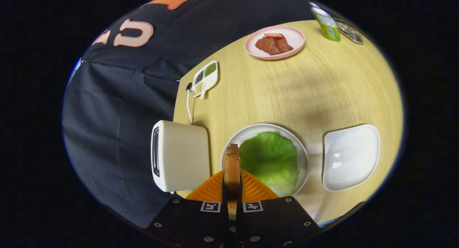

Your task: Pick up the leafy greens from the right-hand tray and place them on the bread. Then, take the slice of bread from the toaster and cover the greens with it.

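**Here, toast held edge-on over the greens**

Now the tongs (232, 190) clamp the bread slice (232, 165) edge-on, its long axis pointing away up the frame, at lower centre above the leafy greens (270, 160) on the white plate (251, 130), right of the toaster (181, 156) on the worktop (287, 90).

One toaster (181, 156), one bread slice (232, 163), three plates (303, 158), one lettuce leaf (270, 160), one carton (326, 24).

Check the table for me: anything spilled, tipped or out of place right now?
Nothing stands out. The gripper is shut on the bread slice, held edge-on over the round plate where the greens lie flat. The toaster, white tray, pink plate and seed dish sit undisturbed, no spills.
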The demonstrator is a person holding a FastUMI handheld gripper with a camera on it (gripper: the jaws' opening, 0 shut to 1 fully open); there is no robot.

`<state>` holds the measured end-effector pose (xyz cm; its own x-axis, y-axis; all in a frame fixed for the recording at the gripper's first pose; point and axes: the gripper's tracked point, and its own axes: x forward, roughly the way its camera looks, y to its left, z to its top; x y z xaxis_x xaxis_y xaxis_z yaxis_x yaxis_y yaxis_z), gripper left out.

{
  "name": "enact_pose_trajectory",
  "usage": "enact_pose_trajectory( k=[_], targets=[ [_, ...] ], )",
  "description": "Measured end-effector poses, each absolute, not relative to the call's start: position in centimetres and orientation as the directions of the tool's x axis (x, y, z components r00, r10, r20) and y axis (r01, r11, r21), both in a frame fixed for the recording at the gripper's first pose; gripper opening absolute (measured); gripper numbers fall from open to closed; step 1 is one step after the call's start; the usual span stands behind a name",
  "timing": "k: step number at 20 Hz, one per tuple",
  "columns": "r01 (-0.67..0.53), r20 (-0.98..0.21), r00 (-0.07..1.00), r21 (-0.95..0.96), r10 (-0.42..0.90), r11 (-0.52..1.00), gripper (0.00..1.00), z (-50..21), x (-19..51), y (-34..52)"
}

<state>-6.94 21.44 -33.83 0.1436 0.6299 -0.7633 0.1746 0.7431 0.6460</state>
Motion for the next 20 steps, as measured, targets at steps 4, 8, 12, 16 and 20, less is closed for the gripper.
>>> enact_pose_trajectory(
  k=[4, 8, 12, 16, 20],
  targets=[
    [0.203, -0.774, 0.163, 0.633, 0.612, 0.747, 0.09, -36.8, -7.4, 20.7],
    [0.189, -0.807, 0.168, 0.59, 0.566, 0.785, 0.14, -37.3, -7.4, 19.9],
    [0.097, -0.857, 0.197, 0.501, 0.477, 0.86, 0.3, -37.4, -7.2, 18.4],
    [0.021, -0.877, 0.283, 0.41, 0.387, 0.912, 0.41, -35.8, -5.4, 15.9],
    [-0.052, -0.834, 0.441, 0.345, 0.332, 0.937, 0.45, -31.3, -2.3, 14.0]
  ],
)
